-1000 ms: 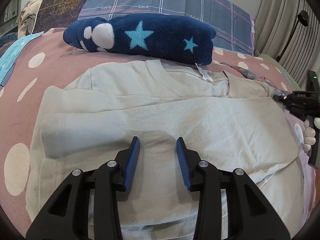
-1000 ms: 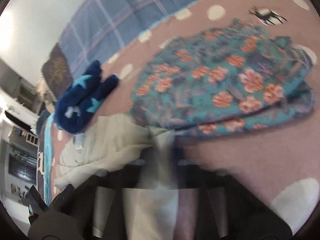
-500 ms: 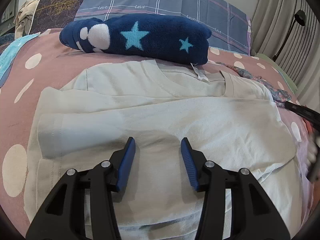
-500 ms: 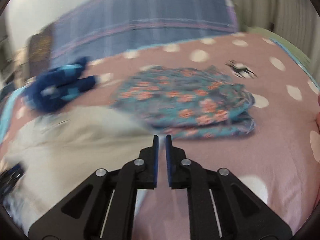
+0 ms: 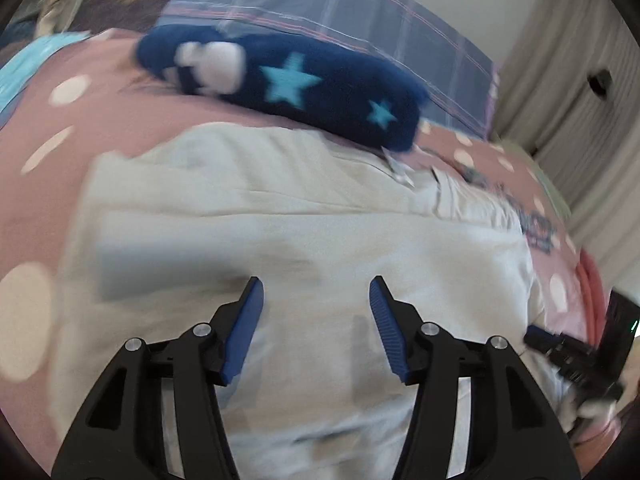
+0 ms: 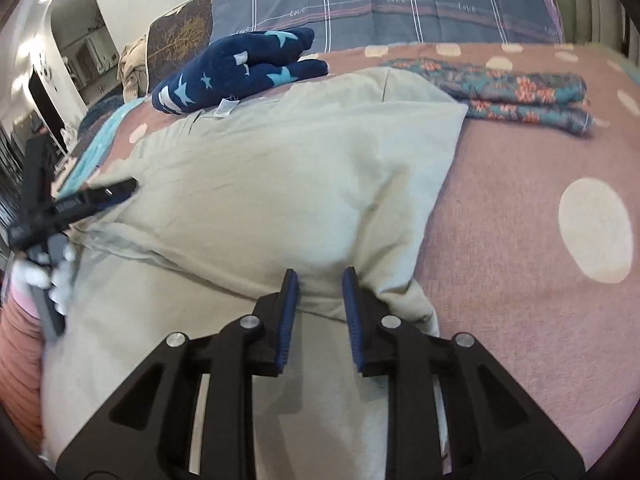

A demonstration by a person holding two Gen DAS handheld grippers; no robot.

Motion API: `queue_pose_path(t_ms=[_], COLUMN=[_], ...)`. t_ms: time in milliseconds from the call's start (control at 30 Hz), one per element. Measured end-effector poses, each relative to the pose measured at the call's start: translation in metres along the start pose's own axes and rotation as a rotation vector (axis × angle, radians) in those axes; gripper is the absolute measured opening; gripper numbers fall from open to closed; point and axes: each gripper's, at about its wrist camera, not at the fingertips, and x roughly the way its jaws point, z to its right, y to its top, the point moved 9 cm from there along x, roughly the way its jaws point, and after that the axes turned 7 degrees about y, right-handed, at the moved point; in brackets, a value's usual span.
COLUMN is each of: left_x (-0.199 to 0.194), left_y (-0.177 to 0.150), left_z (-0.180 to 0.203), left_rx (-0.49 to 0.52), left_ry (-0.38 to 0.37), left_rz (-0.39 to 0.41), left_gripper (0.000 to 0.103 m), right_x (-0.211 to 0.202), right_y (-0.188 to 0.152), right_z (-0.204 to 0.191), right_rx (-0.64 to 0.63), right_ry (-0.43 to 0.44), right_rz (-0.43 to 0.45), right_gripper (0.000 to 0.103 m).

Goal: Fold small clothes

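Bed-wide, our left gripper (image 5: pixel 316 322) has spread further over the shirt (image 5: pixel 320 224); right gripper (image 6: pixel 318 312), previously together, now parted at its fold.

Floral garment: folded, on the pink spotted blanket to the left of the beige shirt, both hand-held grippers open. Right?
One error: the folded floral garment lies to the right of the beige shirt, not the left, as the right wrist view shows. It does rest on the pink spotted blanket, and the left hand-held gripper and right hand-held gripper are both open.
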Motion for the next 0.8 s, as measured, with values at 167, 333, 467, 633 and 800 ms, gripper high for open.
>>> queue_pose_path(t_ms=[167, 333, 467, 633, 800], left_x=[-0.048, -0.055, -0.059, -0.097, -0.124], left_y=[-0.019, -0.049, -0.049, -0.069, -0.112], left_z=[-0.045, -0.063, -0.047, -0.056, -0.092], left_rx=[0.087, 0.187, 0.299, 0.222, 0.073], left_ry=[0.197, 0.267, 0.412, 0.356, 0.274], left_rz=[0.014, -0.002, 0.014, 0.016, -0.034], left_gripper=[0.057, 0.055, 0.056, 0.057, 0.057], right_x=[-0.002, 0.005, 0.007, 0.007, 0.007], right_y=[0.004, 0.000, 0.001, 0.002, 0.002], right_z=[0.003, 0.000, -0.003, -0.003, -0.003], right_rx=[-0.017, -0.016, -0.034, -0.028, -0.040], right_ry=[-0.015, -0.014, -0.035, -0.027, -0.042], right_rz=[-0.002, -0.001, -0.001, 0.004, 0.004], right_gripper=[0.024, 0.024, 0.024, 0.024, 0.024])
